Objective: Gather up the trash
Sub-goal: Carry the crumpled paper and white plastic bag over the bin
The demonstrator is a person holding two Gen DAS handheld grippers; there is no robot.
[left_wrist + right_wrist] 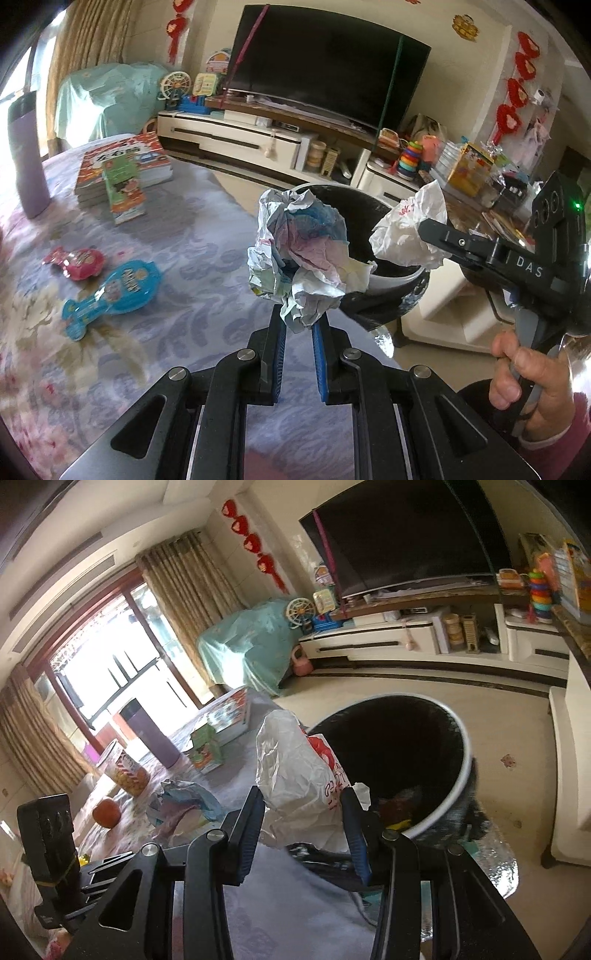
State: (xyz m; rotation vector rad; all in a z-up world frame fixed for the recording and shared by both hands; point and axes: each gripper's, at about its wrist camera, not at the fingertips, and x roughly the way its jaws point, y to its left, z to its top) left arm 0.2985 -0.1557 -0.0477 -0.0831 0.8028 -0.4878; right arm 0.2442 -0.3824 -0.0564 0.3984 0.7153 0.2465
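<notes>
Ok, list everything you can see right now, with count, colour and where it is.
crumpled multicoloured paper ball: one, in left gripper
crumpled white paper with red print: one, in right gripper
black-lined white-rimmed trash bin: one, on floor beyond table edge
stacked picture books: several, red and green, far on table
purple tumbler: one, table's far left
snack packets: two, red and blue, on table
orange round fruit: one, on table
left gripper: shut
right gripper: shut
hand: one, holding right gripper

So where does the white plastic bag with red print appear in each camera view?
Left wrist view: white bag right of centre, held by the right gripper, in front of the bin.
Right wrist view: bag at centre, between the fingers.
Shared landmark: black trash bin.
</notes>
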